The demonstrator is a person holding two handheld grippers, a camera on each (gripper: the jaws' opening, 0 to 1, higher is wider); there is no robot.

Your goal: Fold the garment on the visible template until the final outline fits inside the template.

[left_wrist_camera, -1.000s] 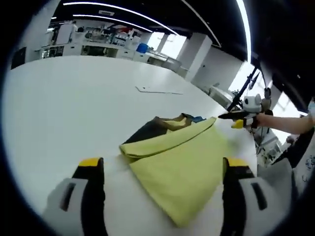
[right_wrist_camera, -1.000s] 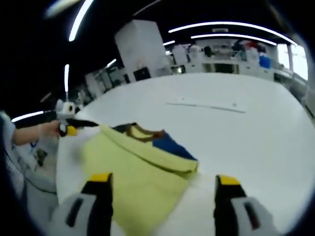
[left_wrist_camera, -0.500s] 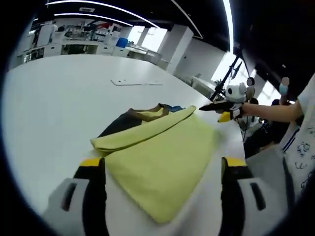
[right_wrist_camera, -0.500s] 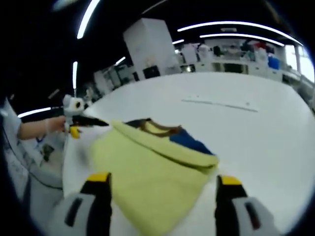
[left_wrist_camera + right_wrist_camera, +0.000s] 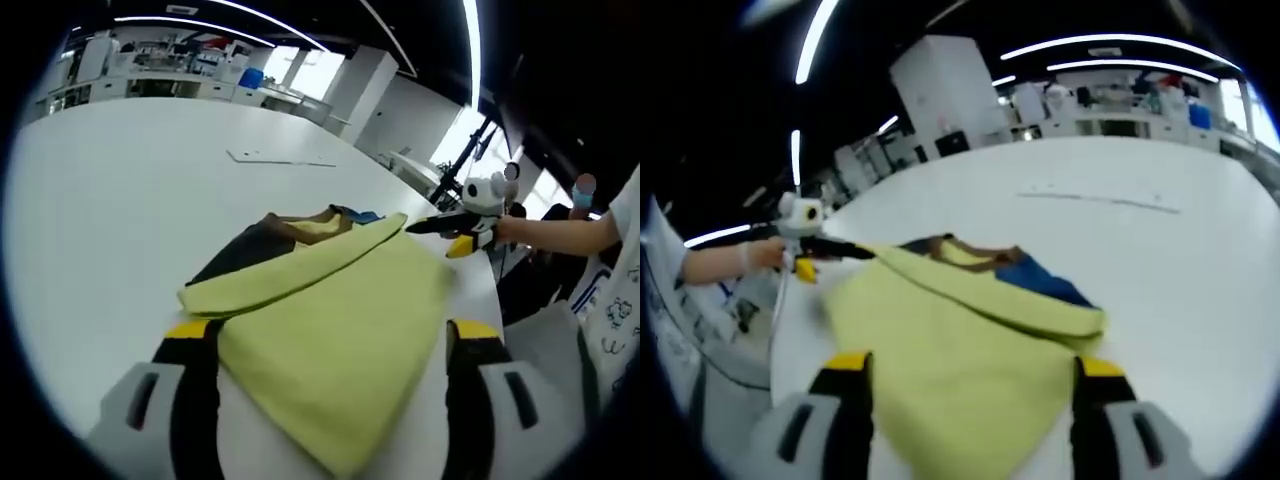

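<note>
A yellow-green garment (image 5: 340, 320) lies folded on the white table (image 5: 110, 200). A long flap is turned over its far part, and dark, brown and blue cloth shows at the collar (image 5: 300, 225). My left gripper (image 5: 332, 330) is open, its jaws standing wide at either side of the garment's near part. From the right, the right gripper (image 5: 432, 226) reaches to the flap's corner, held by a hand. In the right gripper view the same garment (image 5: 940, 340) spreads between the open right gripper's (image 5: 974, 365) jaws, and the left gripper (image 5: 835, 250) points at the flap's far-left corner.
A thin pale line (image 5: 280, 158) is marked on the table beyond the garment, also seen as a line (image 5: 1100, 200) in the right gripper view. The table's edge (image 5: 480, 290) runs close behind the right gripper. Workbenches and pillars stand far off.
Both cameras have drawn a little closer to the garment, so it now reaches between each pair of jaws. The fold lies as before and both grippers have stayed open.
</note>
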